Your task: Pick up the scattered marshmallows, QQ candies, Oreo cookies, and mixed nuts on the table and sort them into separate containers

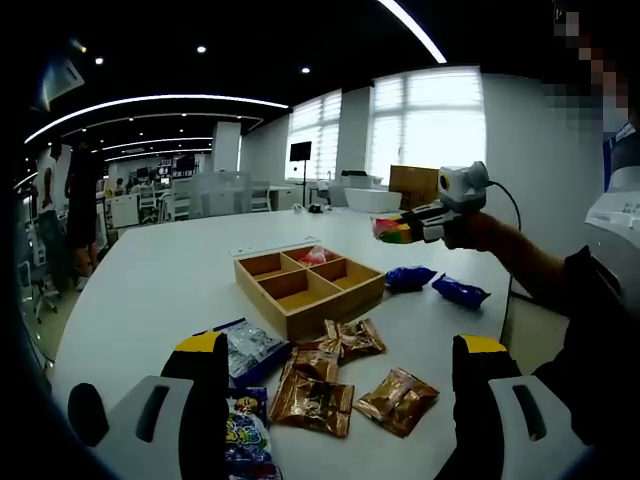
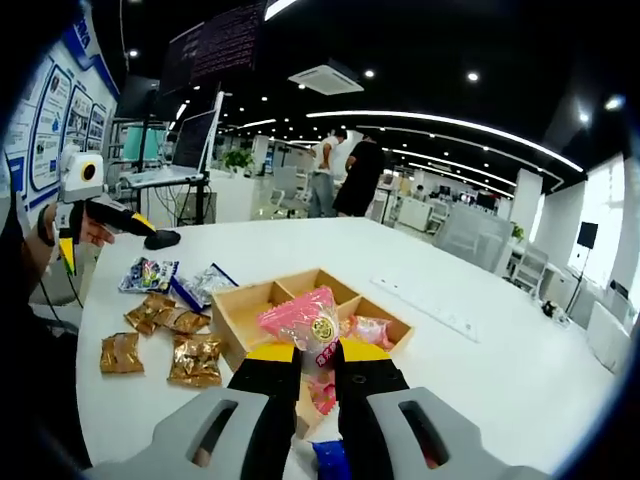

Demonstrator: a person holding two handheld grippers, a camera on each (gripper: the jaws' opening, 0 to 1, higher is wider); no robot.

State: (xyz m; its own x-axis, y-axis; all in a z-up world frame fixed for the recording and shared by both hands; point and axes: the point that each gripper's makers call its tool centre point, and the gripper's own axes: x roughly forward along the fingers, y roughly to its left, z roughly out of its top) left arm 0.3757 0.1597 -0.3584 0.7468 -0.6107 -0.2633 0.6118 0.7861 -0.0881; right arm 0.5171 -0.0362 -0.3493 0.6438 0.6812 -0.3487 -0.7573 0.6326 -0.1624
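One wooden tray [image 1: 310, 285] with four compartments sits on the worktop [image 1: 170, 270]. Brown foil packets [image 1: 398, 400]: four, grouped at the tray's 6 o'clock in the left gripper view. Blue packets [image 1: 410, 277]: two, at the tray's 3 o'clock. Silver-and-blue packets [image 1: 250, 350]: probably two, with one colourful printed packet [image 1: 245, 440] at 7 o'clock, partly hidden. Pink packets: two, one [image 2: 372, 330] in a compartment and one [image 2: 305, 325] between the right claw's jaws.
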